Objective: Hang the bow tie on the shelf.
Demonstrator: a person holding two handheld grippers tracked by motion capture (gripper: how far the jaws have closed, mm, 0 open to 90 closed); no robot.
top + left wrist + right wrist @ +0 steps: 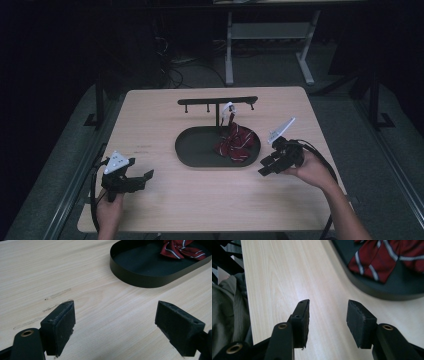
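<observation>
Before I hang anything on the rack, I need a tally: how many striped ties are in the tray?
1. A red striped tie lies bunched at the right end of the black oval tray, below the rack. Its folds could hide another.

Lab or workshop: pale wooden table (150, 115) standing in dark room, white-legged metal workbench (270, 35) and tangled cables (172, 62) lying behind.

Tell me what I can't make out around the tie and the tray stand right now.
- Striped tie: the high view shows it small and bunched, so its folds and ends can't be traced; both gripper views cut it off at the top edge.
- White tag at the stand's post: too small to tell what it is or whether it joins the tie.
- Black tray: its far part lies outside both gripper views.
</observation>
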